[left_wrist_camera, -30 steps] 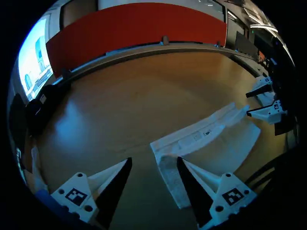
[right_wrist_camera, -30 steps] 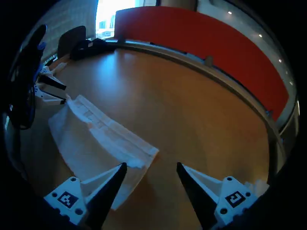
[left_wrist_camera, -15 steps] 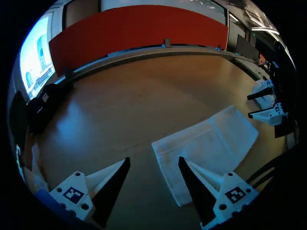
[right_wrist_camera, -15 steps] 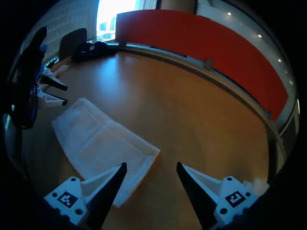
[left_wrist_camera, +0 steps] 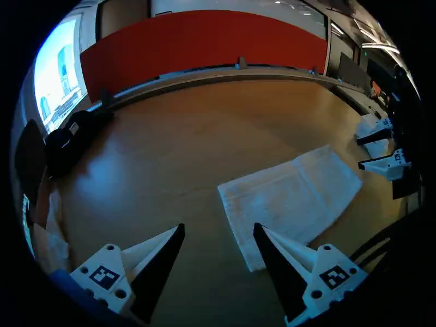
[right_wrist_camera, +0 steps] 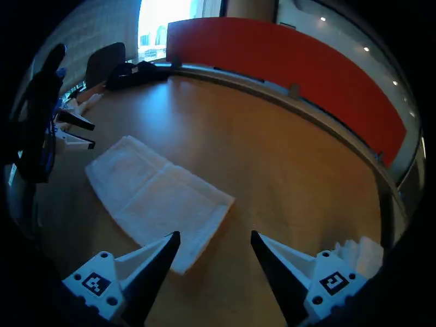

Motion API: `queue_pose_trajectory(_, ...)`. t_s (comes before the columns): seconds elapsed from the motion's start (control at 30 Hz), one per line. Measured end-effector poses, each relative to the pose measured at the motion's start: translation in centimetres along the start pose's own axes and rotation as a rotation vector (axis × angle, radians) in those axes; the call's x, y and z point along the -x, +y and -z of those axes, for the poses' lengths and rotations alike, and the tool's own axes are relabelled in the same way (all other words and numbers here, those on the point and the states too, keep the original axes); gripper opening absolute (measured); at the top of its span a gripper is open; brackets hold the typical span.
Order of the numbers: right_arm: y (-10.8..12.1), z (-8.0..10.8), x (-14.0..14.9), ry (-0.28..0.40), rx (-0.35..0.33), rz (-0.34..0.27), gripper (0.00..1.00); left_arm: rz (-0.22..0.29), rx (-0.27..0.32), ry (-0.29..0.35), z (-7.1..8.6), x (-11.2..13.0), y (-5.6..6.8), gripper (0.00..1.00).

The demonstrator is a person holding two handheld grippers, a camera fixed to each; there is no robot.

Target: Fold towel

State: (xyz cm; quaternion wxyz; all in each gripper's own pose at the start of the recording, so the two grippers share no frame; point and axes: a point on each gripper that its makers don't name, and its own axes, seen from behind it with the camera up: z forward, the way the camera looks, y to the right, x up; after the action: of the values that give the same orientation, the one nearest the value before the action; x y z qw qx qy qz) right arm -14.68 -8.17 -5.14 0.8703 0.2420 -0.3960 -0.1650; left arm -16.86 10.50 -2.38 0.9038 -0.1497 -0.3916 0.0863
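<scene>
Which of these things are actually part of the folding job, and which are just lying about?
For the job: towel, left claw, right claw (both open).
Just lying about: black bag, crumpled white cloth, chair, red partition.

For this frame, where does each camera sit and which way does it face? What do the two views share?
Left gripper view: rides on the left gripper, low over the wooden table, facing the red partition. Its own open fingers show at the bottom, the white towel lies flat ahead-right, and the right gripper is beyond it.
Right gripper view: rides on the right gripper, facing the same partition. Its own open fingers show at the bottom, with the towel ahead-left and the left gripper far left.
Shared: towel, table, partition.
</scene>
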Motion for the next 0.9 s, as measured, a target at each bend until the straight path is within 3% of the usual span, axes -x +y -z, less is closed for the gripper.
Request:
queue_pose_trajectory(0.4,-1.2,1.7,0.8,0.013,-0.005,-0.022,1.0,0.055,-0.033,0.013,2.1,1.9,-0.4,0.93)
queue_pose_trajectory(0.9,-1.8,1.3,0.7,0.011,-0.041,0.017,1.0,0.123,-0.1,0.044,3.8,2.6,-2.9,0.93)
